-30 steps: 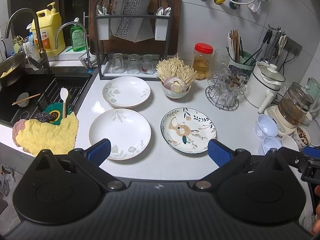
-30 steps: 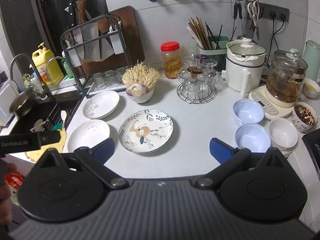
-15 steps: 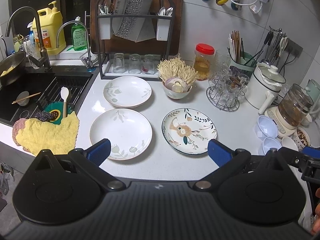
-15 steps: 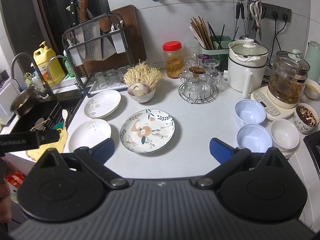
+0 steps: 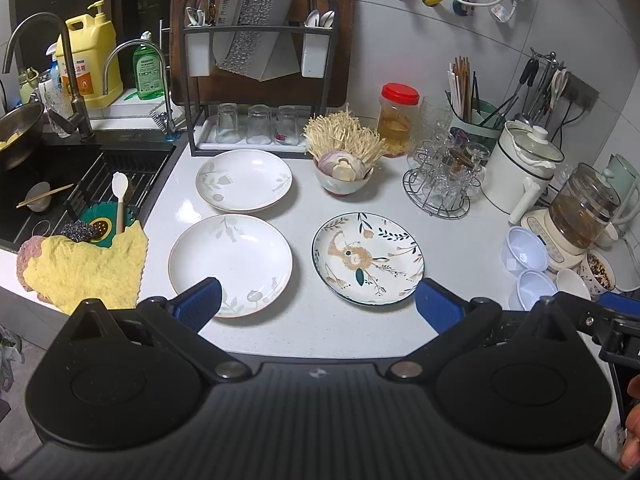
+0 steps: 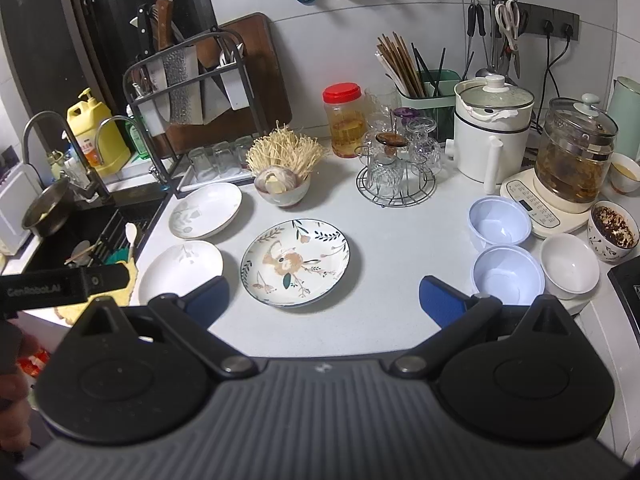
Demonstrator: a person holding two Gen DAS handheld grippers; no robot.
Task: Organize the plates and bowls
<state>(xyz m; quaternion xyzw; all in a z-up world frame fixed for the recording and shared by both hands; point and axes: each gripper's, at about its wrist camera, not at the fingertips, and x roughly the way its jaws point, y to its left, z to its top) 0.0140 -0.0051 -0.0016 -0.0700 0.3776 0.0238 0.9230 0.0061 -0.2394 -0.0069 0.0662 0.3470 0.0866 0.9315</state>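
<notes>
1. The left hand-held gripper (image 5: 316, 300) hangs over the near edge of the tabletop (image 5: 360, 328) with its fingers spread wide and nothing between them. The right hand-held gripper (image 6: 322, 298) is spread just as wide and holds nothing.
2. Three plates lie flat and apart: a near white plate (image 5: 230, 264) at the left, a far white plate (image 5: 244, 180) behind it, and a patterned plate (image 5: 368, 258) to the right of the near one.
3. Three empty bowls sit close together at the right: a far blue bowl (image 6: 500, 222), a near blue bowl (image 6: 508, 276) and a white bowl (image 6: 570, 263) beside it.
4. Nothing looks stacked yet, so I judge the task barely begun.
5. Risk: the plates are shallow and glazed, so a pinch on a rim may slip and drop the plate onto the others.
6. Risk: the far white plate lies just beside the mushroom bowl (image 5: 344, 178) and near the knife rack (image 5: 256, 80); a wide reach could knock either.
7. Risk: the bowls lie near a glass kettle (image 6: 572, 152) and a filled cup (image 6: 612, 230), which a careless swing could tip.
8. Risk: the near white plate lies near the sink (image 5: 60, 188) edge and could be pushed towards it.
</notes>
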